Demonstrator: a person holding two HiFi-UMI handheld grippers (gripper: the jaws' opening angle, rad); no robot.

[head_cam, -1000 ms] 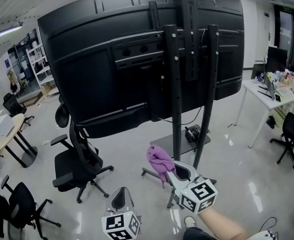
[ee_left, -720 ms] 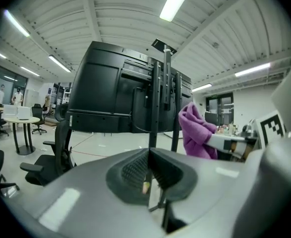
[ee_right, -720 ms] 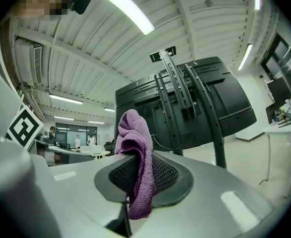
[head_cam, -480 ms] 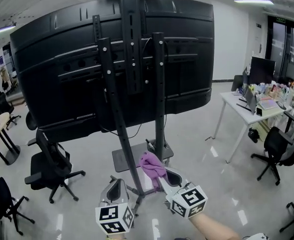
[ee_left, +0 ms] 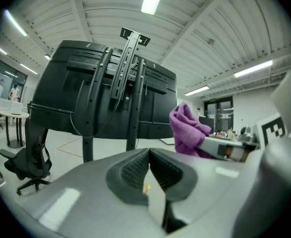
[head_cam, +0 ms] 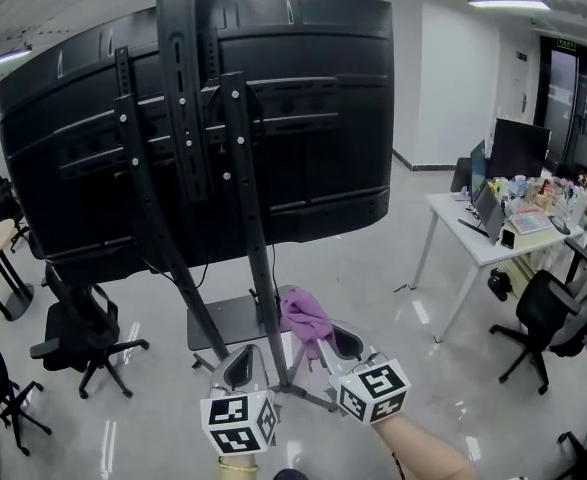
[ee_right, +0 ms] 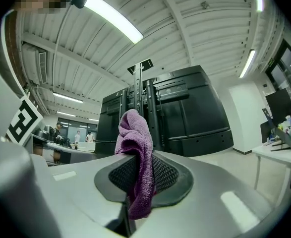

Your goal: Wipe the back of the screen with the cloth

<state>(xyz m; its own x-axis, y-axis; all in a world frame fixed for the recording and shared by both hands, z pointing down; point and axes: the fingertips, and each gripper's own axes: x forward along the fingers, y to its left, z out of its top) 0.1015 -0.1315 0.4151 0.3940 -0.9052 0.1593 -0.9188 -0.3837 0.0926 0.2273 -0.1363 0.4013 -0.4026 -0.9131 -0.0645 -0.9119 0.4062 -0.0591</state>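
Observation:
The large black screen [head_cam: 313, 118] shows its back, mounted on a black wheeled stand [head_cam: 188, 148]. In the right gripper view the screen [ee_right: 195, 113] rises straight ahead, some way off. My right gripper [head_cam: 323, 345] is shut on a bunched purple cloth [head_cam: 305, 315], which sticks up between the jaws [ee_right: 135, 148]. The cloth hangs well short of the screen. My left gripper [head_cam: 245, 365] is shut and holds nothing; from its view I see the screen [ee_left: 110, 103] and the cloth [ee_left: 187, 130] to the right.
The stand's base plate [head_cam: 223, 320] lies on the glossy floor just ahead. A black office chair [head_cam: 78, 338] stands at the left. A white desk [head_cam: 483, 233] with monitors and clutter and another chair [head_cam: 538, 318] are at the right.
The screen and stand have shifted left in the head view as I moved round to the right. Both grippers stay low in front of me, the cloth still held.

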